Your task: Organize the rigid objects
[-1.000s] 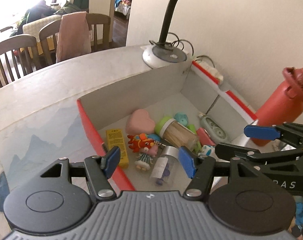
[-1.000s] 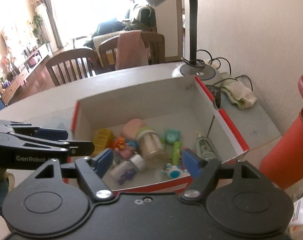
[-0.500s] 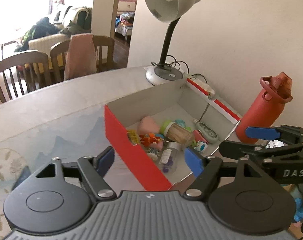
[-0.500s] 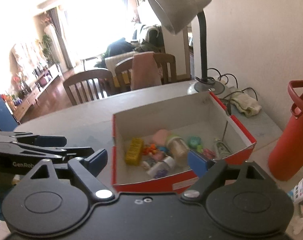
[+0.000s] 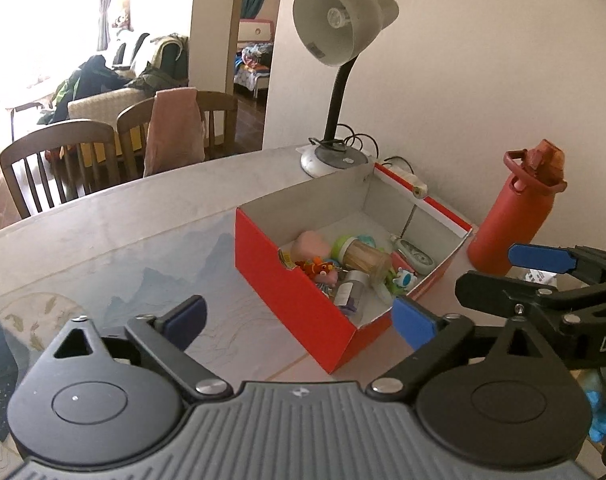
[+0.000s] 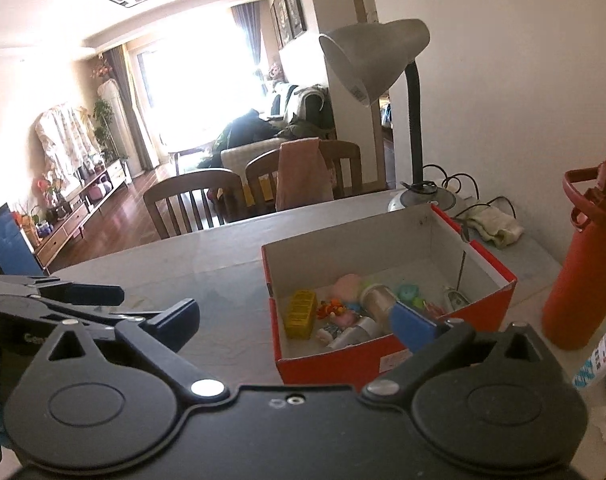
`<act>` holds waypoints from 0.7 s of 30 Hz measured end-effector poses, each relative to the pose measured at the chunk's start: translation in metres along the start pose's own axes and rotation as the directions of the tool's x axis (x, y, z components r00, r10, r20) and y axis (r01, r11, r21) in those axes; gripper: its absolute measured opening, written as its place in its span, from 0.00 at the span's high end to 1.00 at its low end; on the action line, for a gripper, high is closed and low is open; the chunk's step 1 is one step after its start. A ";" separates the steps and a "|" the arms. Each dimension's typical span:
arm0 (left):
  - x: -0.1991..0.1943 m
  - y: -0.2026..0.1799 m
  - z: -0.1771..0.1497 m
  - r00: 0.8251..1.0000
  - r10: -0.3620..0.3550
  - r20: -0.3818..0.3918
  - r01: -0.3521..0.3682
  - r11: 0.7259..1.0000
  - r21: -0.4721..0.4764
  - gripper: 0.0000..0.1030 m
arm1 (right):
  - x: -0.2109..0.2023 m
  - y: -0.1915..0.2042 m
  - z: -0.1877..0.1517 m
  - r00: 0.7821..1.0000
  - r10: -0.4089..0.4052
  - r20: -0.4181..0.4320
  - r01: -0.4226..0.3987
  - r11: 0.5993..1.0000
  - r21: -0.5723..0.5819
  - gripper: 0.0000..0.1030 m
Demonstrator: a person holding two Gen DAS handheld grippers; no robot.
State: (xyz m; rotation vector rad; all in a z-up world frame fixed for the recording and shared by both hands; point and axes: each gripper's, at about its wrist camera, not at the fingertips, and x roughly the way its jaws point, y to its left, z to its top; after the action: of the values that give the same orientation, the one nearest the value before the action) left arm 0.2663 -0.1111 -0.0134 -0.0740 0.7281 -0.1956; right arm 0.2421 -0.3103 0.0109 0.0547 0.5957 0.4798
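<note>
— How did the fingers stand?
— Left gripper (image 5: 297,318) and right gripper (image 6: 295,318) had just spread wide, nothing between them.
— Beyond them?
— The red box (image 5: 299,288) sat on the counter (image 5: 103,240), toys inside; the lamp (image 5: 335,80) stood farther off.

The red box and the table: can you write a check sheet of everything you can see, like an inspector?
Surface: grey table with a mountain print, bare in front of the box.
Job's things: red box holding a pink heart, a toothpick jar, a yellow block and small toys.
Clutter: red bottle, crumpled cloth.
Tools: left tool and right tool open, jaws just been opening, nothing between them.
Cables: dark cord coiled by the desk lamp base.
Surroundings: wooden chairs, a pink cloth over one.
</note>
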 end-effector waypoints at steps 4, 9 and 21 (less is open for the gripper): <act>-0.012 0.001 -0.006 1.000 0.002 0.015 -0.002 1.000 -0.006 0.01 | -0.008 0.003 -0.006 1.000 -0.013 0.015 0.013 1.000 0.023 0.01; -0.025 0.001 -0.013 0.999 0.012 0.040 -0.013 1.000 0.010 0.01 | -0.016 0.007 -0.012 0.999 -0.025 0.026 0.024 0.999 0.033 0.01; -0.034 -0.020 -0.026 0.999 0.000 0.046 -0.004 0.996 0.092 0.01 | -0.034 0.008 -0.021 0.998 -0.042 0.042 0.040 0.998 0.051 0.01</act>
State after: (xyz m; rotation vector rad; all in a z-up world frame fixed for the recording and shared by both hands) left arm 0.2211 -0.1235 -0.0078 0.0103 0.6725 -0.2247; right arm 0.2028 -0.3201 0.0130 0.0997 0.5655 0.4234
